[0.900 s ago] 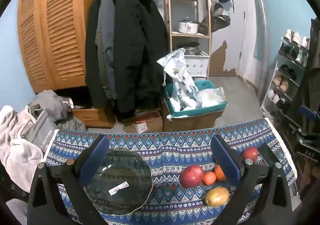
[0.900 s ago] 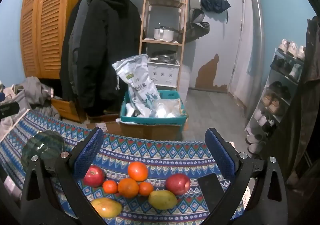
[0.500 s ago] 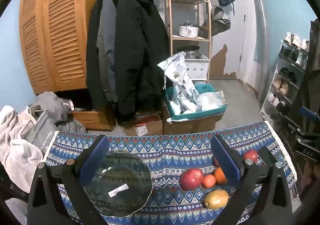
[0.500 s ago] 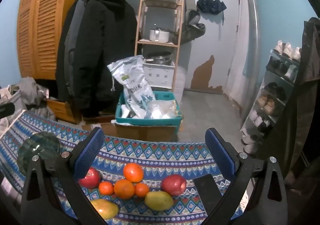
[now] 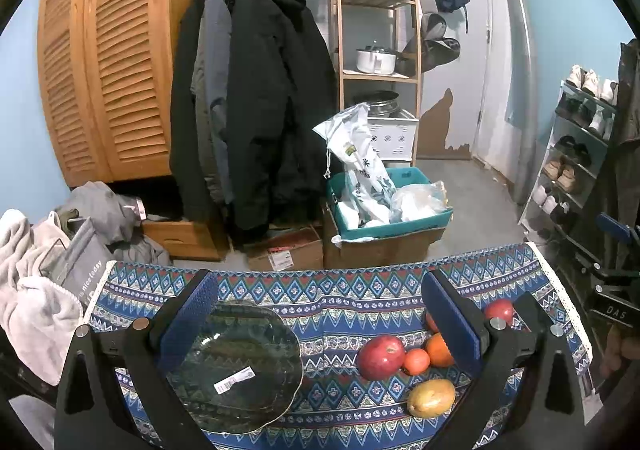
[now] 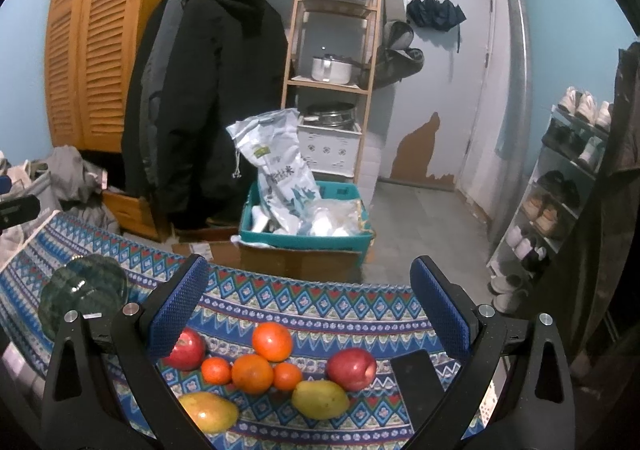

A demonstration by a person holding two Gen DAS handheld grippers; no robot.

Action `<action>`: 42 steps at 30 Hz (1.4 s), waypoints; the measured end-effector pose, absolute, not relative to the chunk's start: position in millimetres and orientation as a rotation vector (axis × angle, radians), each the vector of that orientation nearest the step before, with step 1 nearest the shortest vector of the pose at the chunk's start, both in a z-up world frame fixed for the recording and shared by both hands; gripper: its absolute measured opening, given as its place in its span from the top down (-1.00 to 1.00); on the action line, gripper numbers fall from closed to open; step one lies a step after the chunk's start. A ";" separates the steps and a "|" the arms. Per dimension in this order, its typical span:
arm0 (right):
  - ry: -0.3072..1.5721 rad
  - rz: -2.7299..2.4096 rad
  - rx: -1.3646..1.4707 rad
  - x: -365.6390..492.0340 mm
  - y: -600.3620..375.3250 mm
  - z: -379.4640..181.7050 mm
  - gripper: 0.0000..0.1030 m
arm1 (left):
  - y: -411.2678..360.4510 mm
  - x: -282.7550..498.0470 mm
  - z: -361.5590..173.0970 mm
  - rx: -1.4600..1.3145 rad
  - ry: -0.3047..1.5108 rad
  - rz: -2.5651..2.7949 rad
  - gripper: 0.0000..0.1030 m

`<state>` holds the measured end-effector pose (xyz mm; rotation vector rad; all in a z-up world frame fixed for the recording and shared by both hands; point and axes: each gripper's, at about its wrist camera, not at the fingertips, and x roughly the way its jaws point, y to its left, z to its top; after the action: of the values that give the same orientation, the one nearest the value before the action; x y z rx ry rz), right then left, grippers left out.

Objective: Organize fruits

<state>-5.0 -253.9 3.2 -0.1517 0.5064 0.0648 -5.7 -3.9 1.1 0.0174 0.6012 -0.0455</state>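
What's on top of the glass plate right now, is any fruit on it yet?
No fruit. The glass plate carries only a white barcode sticker; the patterned tablecloth shows through it. The left gripper's finger covers its left edge, so that strip is unseen.

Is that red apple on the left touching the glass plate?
Apart. In the left wrist view, a wide strip of patterned tablecloth lies bare between the glass plate and the red apple; the apple sits beside a small orange instead.
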 end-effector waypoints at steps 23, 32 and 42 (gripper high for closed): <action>0.507 0.057 -0.149 -6.4 -259.3 3.9 -0.93 | -2.0 -1.1 -6.4 0.001 0.625 -0.049 -0.99; 0.505 0.059 -0.160 -6.3 -256.5 3.3 -0.93 | -3.4 -2.2 -6.8 0.003 0.625 -0.048 -0.99; 0.506 0.063 -0.162 -7.2 -254.6 2.6 -0.93 | -3.0 -3.6 -8.7 -0.004 0.630 -0.052 -0.99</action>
<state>-7.2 -254.6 2.6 -0.1616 0.5057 0.0633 -3.6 -3.0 -8.7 -0.0042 0.6297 -0.0519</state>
